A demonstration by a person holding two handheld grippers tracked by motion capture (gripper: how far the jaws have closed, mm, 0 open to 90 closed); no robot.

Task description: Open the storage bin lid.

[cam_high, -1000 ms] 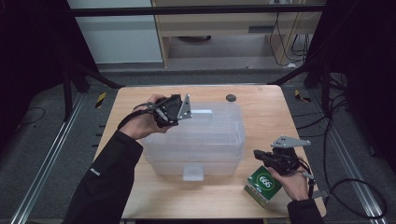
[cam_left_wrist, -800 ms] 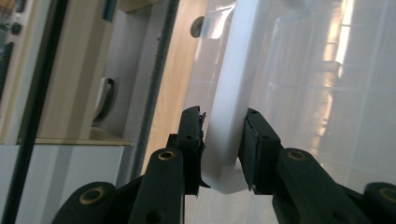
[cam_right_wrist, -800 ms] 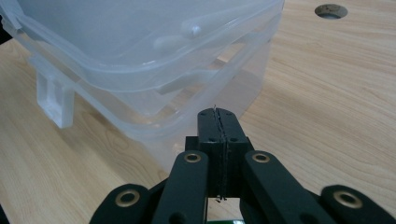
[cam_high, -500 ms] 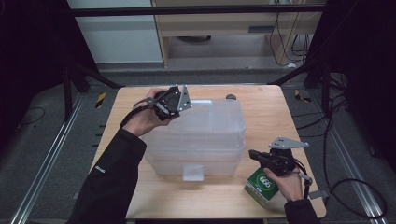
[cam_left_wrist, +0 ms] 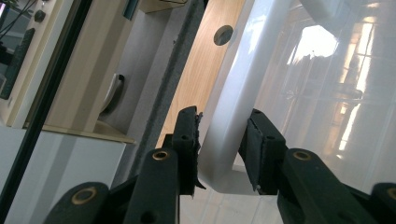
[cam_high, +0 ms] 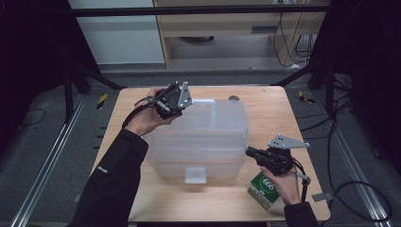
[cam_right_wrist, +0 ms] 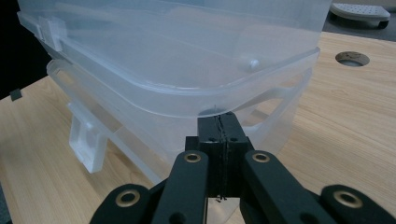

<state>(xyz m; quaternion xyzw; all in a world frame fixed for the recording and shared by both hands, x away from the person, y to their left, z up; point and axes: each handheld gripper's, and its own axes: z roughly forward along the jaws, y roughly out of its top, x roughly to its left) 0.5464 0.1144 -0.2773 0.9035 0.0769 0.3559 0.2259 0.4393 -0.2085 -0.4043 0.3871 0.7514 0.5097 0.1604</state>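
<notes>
A lab or workshop: black metal rig frame (cam_high: pixel 71 80) (cables (cam_high: pixel 350 127) trailing) round a wooden table (cam_high: pixel 265 106).

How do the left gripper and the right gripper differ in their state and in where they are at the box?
The left gripper has its jaws apart around the white handle at the far side of the plastic box; they have just been opening. The right gripper is shut, with nothing between its jaws, its tip against the box's near right corner. Both are black and hand-held.
</notes>
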